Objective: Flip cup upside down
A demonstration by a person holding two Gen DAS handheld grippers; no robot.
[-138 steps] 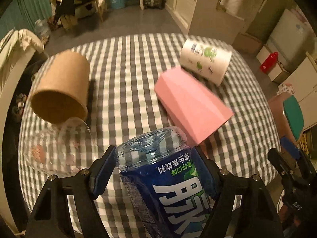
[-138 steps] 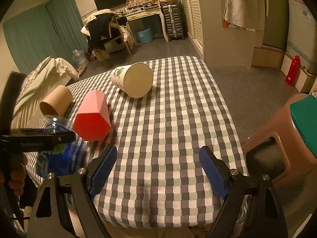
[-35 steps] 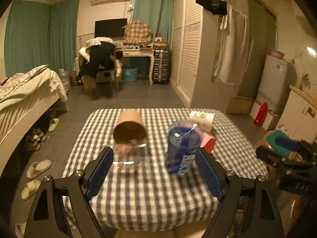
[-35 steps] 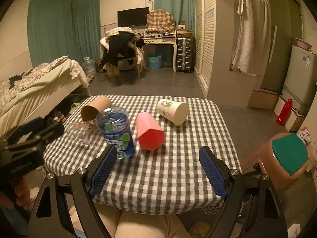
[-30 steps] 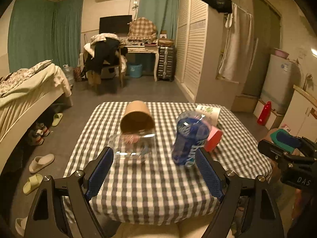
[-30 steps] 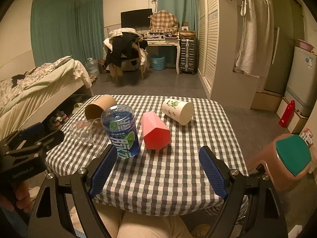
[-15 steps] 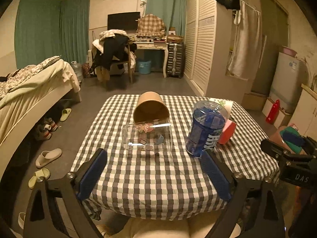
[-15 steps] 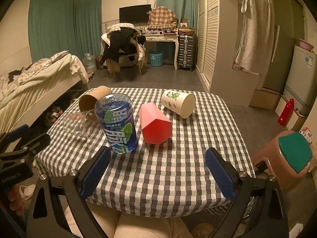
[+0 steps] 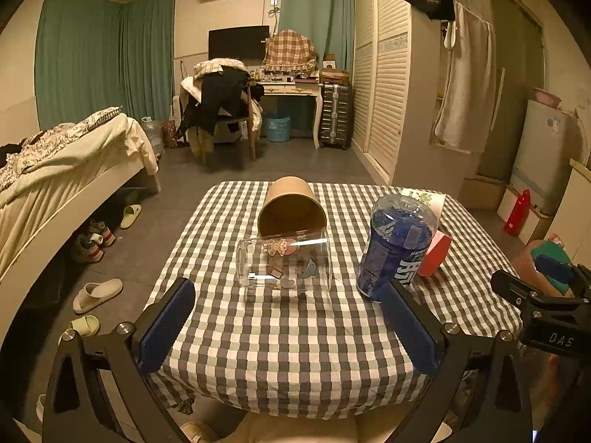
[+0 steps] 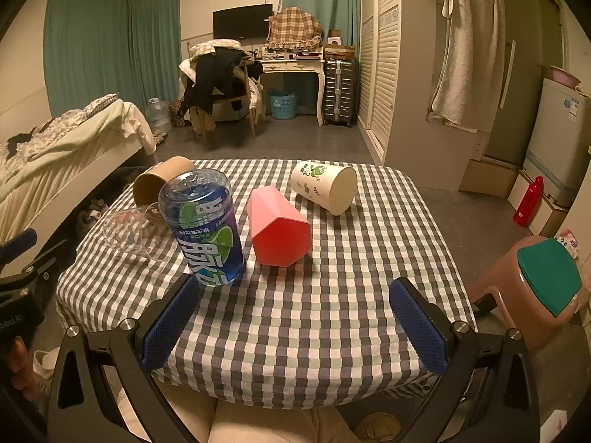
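Blue, clear-walled plastic marks the cup (image 10: 203,227) that stands mouth-down on the checked tabletop (image 10: 332,295), its closed base uppermost, so one flip looks done. Four more lie on their sides: a clear glass cup (image 9: 283,264) just to its left, a brown paper cup (image 9: 291,207) behind the glass, a pink faceted cup (image 10: 277,232) just to its right, and a white printed cup (image 10: 325,187) farther back on the right.

Both grippers sit back at the near edge. The left gripper (image 9: 286,326) has its blue pads spread wide and empty, framing the glass cup. The right gripper (image 10: 293,323) is equally wide and empty, facing the gap in front of the pink cup.

My reading is that the glass cup is the likely next target. To do it well:

- Close on the middle of the barrel, across its width, so it cannot roll out of the pads.
- Squeeze gently; glass is slick and hard.
- Lift clear of the cloth before turning, since the brown cup is very close behind and the blue one is near on the right.
- Turn the wrist until the rim faces down, then lower it flat so it does not tip.
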